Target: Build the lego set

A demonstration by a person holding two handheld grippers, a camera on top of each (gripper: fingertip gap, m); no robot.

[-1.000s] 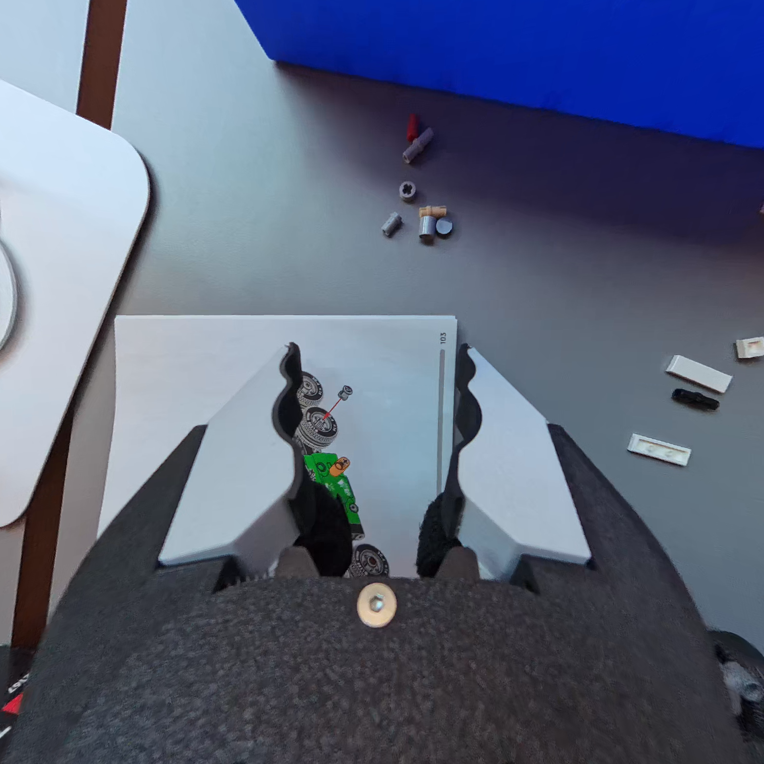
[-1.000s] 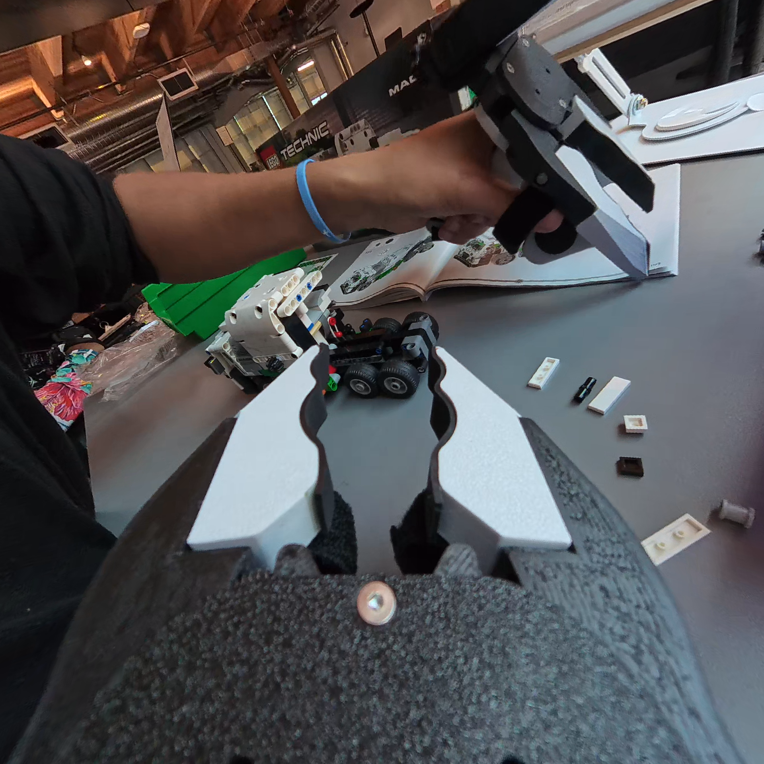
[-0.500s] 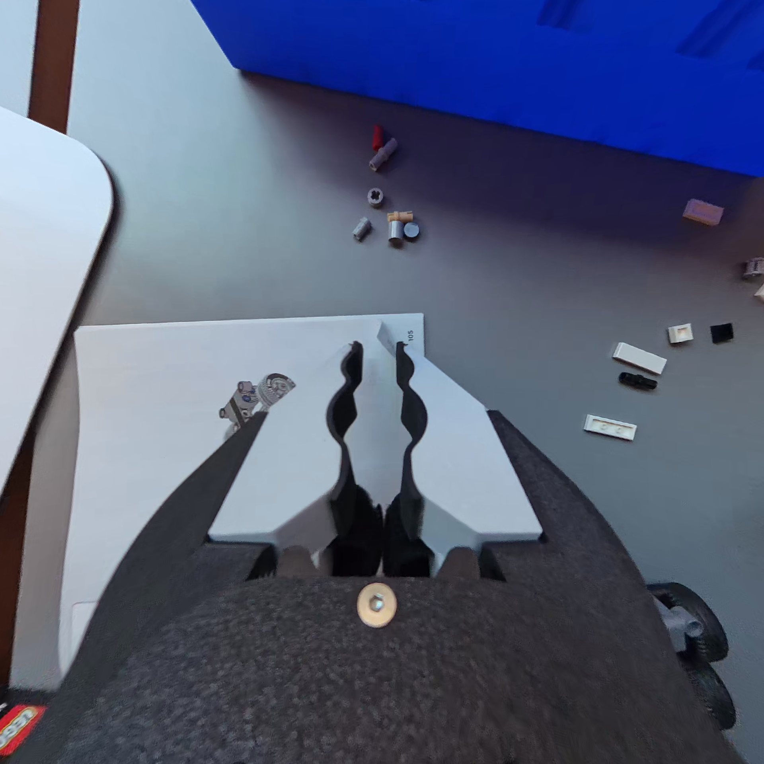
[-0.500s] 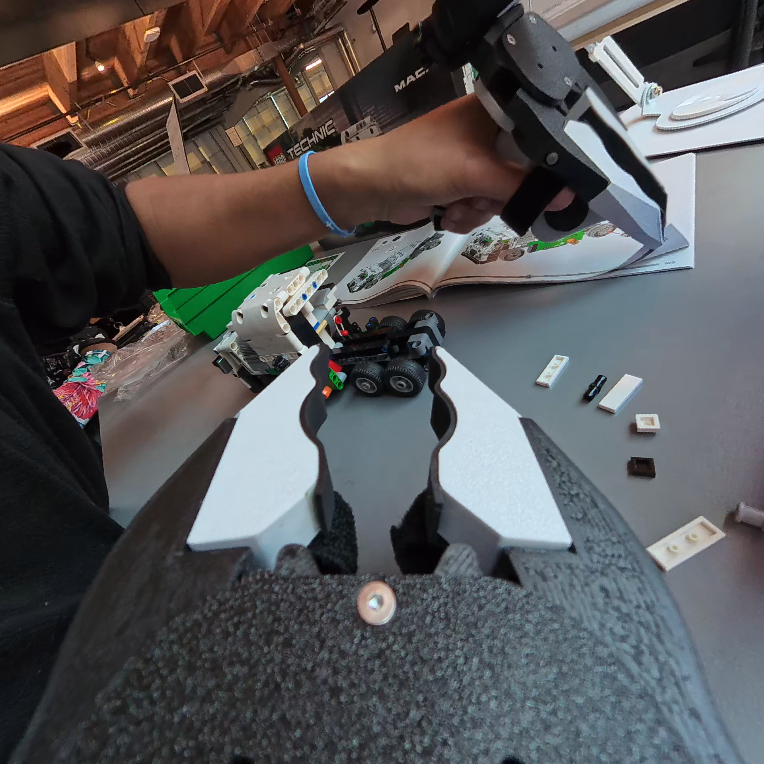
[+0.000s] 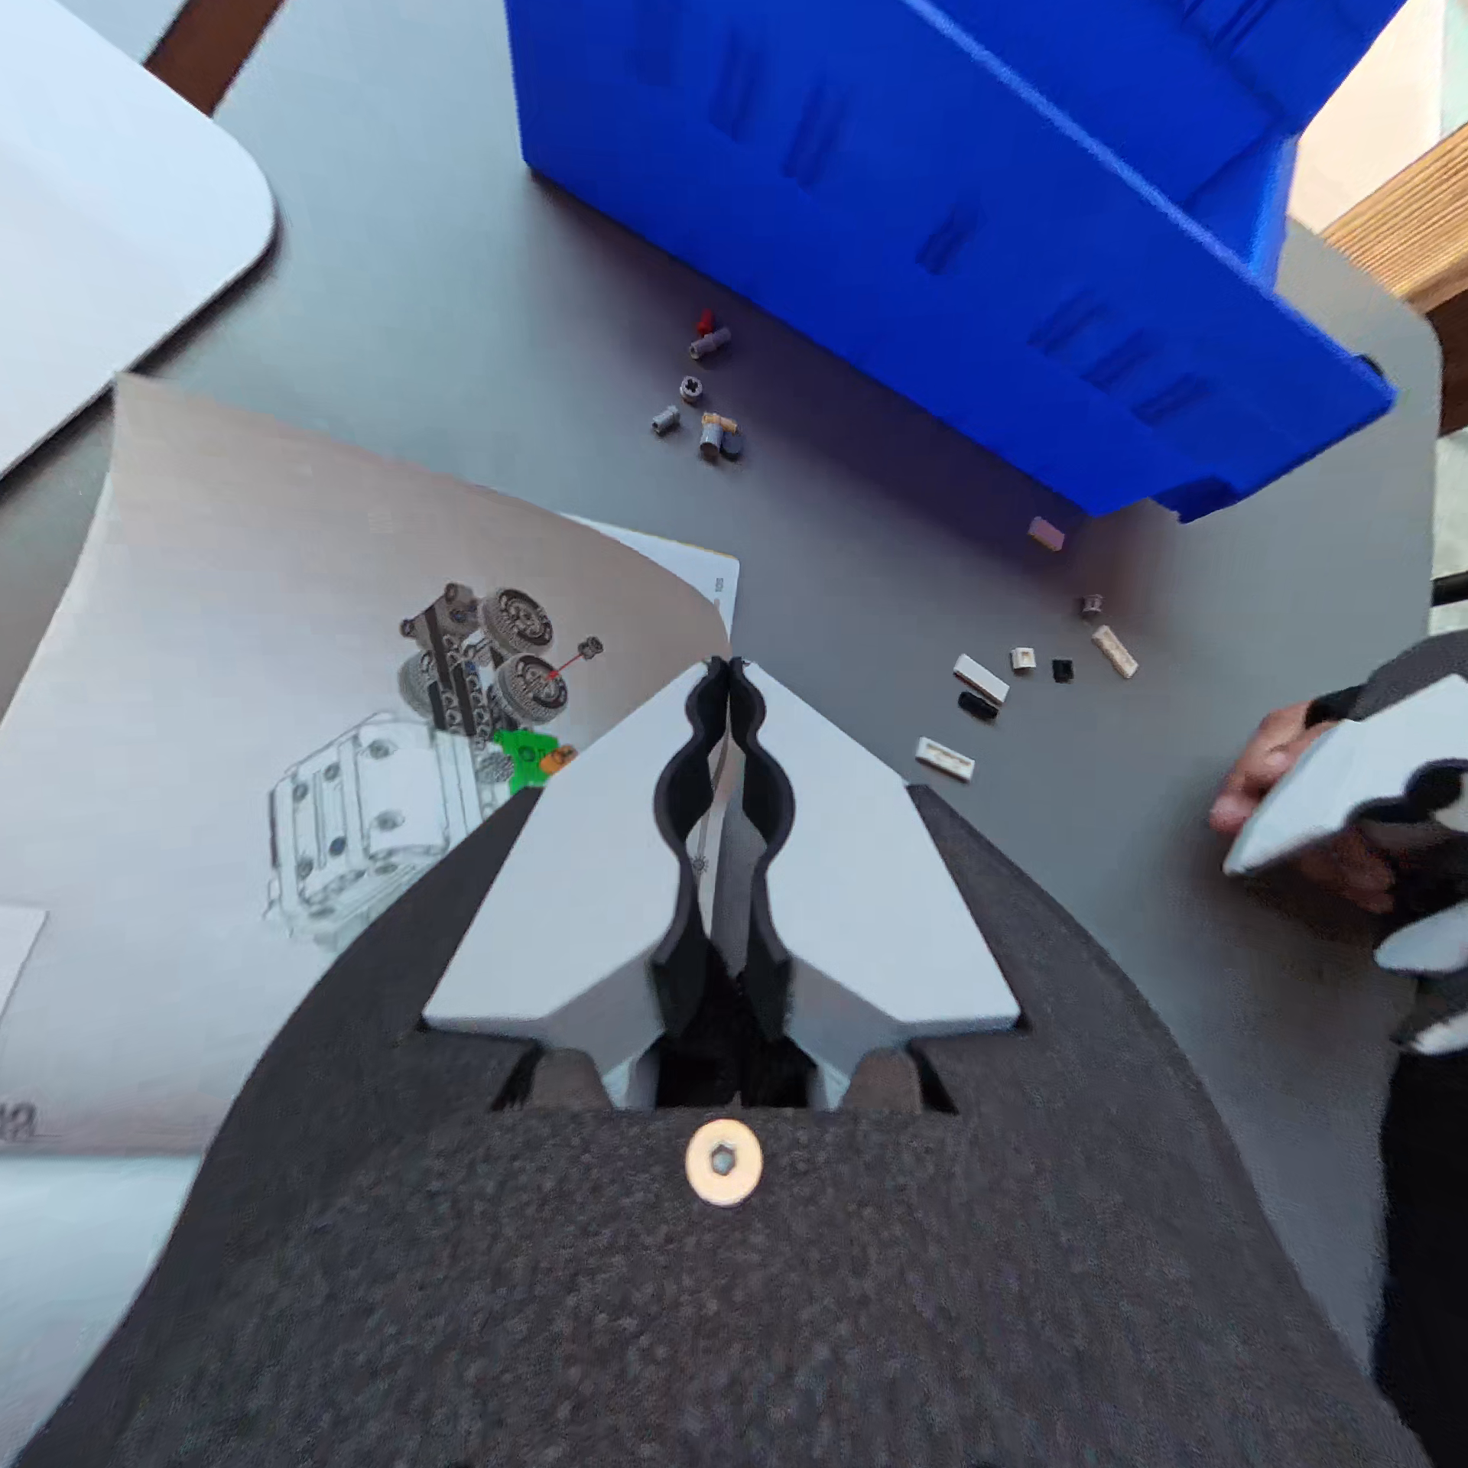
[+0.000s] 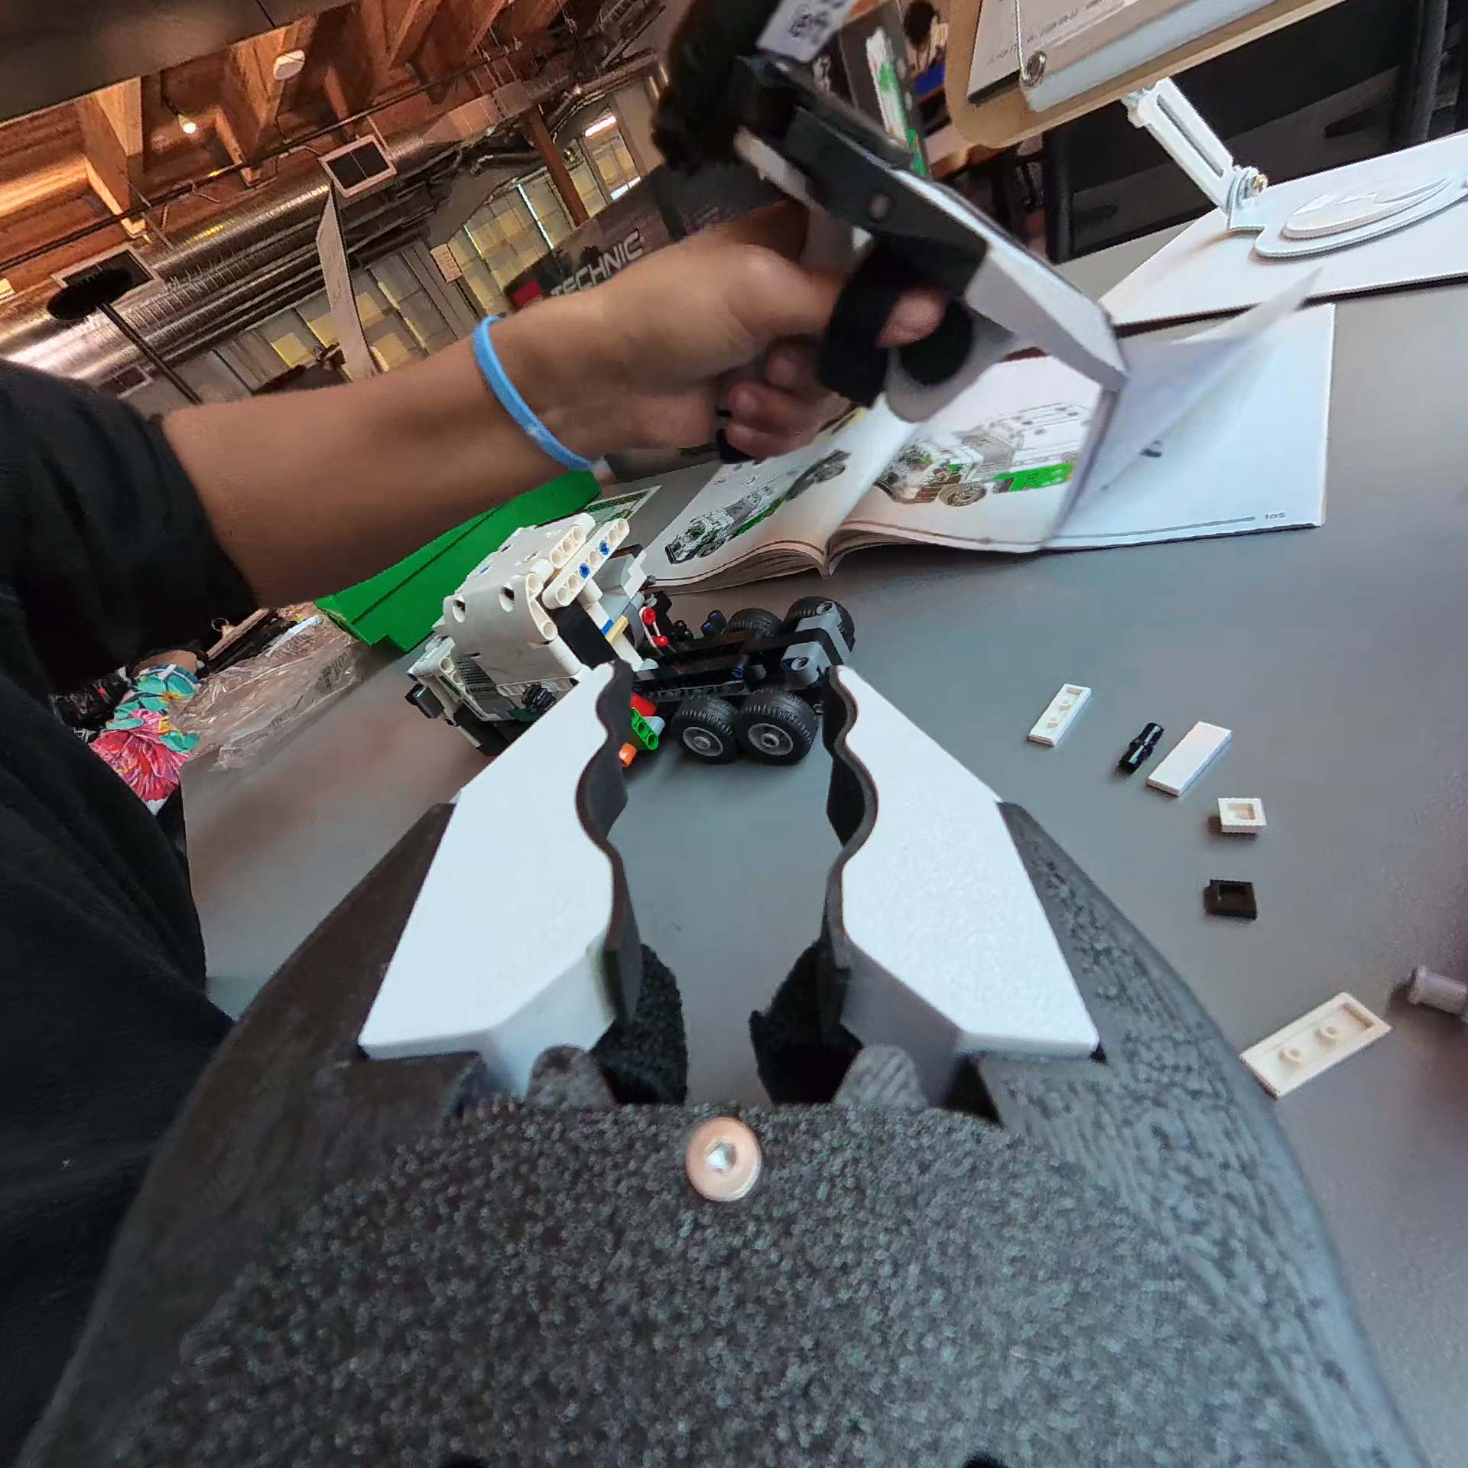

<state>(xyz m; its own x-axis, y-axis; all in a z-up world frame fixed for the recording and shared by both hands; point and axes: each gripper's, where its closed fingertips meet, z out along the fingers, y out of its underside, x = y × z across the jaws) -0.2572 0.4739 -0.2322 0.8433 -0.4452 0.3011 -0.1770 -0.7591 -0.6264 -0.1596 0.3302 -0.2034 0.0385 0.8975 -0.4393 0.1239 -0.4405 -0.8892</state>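
My left gripper (image 5: 728,663) is shut on a page of the instruction booklet (image 5: 318,635) and lifts it, curled, off the open booklet (image 6: 1191,492). It shows in the right wrist view (image 6: 1112,369) above the booklet, held by a hand with a blue wristband. My right gripper (image 6: 723,683) is open and empty, low over the grey table. The partly built white and black truck (image 6: 627,659) stands just beyond its fingertips. Loose pieces lie right of it: white tiles (image 6: 1187,759), a black pin (image 6: 1140,745), a small black plate (image 6: 1230,899).
A blue bin (image 5: 993,222) stands at the far side of the table, with small grey and red pins (image 5: 703,389) in front of it. A white board (image 5: 103,214) lies at the far left. Green plates (image 6: 469,548) and plastic bags (image 6: 262,699) lie behind the truck. My hands' fingertips stand some 20 cm from each other. The small black plate (image 6: 1230,899) is about 10 cm from my right fingertips and 15 cm from my left. The left camera catches it too, in the left wrist view (image 5: 1056,673).
My left gripper closed from wide open onto the page's corner and raised it, turning the page. The right gripper stayed open and nearly still.
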